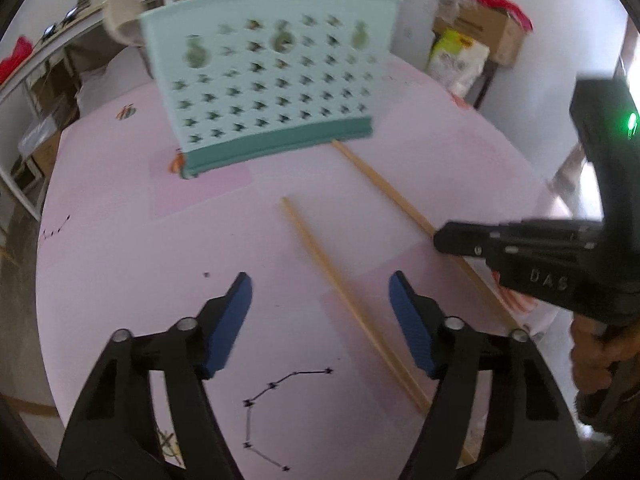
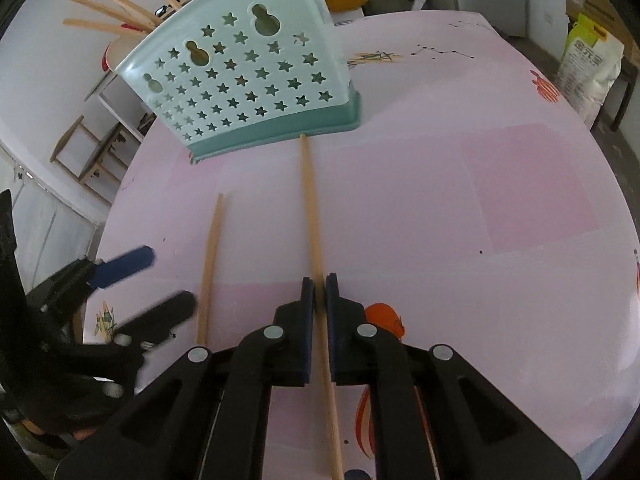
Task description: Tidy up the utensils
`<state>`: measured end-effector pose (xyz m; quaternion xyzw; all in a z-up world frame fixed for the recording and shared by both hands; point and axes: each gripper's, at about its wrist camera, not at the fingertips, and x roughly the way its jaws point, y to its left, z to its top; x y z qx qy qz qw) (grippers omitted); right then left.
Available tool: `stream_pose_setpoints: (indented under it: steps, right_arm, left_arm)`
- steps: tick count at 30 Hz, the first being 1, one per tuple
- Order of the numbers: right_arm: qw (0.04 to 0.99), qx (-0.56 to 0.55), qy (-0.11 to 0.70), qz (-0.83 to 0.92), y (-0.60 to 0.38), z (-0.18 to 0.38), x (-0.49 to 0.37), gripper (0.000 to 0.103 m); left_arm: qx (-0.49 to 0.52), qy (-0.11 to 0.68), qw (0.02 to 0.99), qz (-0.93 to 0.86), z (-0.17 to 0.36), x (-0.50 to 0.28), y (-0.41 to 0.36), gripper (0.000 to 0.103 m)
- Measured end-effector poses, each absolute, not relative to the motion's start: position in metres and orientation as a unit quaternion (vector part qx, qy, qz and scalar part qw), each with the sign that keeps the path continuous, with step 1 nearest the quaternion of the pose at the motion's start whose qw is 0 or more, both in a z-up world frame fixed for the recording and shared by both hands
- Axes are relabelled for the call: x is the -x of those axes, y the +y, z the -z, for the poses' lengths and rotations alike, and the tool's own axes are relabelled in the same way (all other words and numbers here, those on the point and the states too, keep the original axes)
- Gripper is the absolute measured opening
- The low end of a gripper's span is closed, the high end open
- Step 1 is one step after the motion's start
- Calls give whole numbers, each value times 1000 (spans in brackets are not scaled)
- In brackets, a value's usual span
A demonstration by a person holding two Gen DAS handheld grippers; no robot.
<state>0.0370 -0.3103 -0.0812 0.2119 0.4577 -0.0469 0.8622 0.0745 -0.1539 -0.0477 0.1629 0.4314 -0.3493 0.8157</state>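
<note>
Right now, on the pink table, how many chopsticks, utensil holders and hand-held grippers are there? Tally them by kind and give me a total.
Chopsticks on the table: 2, the free chopstick and the clamped chopstick
Utensil holder: 1
Hand-held grippers: 2, the left hand-held gripper and the right hand-held gripper
Total: 5
</note>
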Motion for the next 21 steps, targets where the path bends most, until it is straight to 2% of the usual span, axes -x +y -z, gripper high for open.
stream_pose_setpoints:
  steps: [4, 10, 12, 15, 17, 21]
  right_arm:
    - [864, -211, 455, 50, -310, 82, -36, 7]
    - [864, -214, 453, 49, -306, 82, -39, 7]
    - [864, -213, 453, 48, -307, 82, -39, 7]
    - [865, -208, 454, 46, -304, 81, -40, 7]
    - [866, -204, 456, 41, -301, 81, -42, 6]
    - [864, -193, 465, 22, -288, 80, -41, 6]
  left_arm:
    - [-205, 431, 811, 339, 60, -67, -170, 48]
    - [-188, 431, 817, 332, 57, -69, -165, 34]
    - [-183, 433, 821, 323, 56, -72, -160, 21]
    - [-167, 439, 828, 306, 58, -79, -147, 9]
    - [-155, 444, 832, 293, 57, -84, -138, 5]
    - [-136, 454, 840, 263, 56, -93, -116, 5]
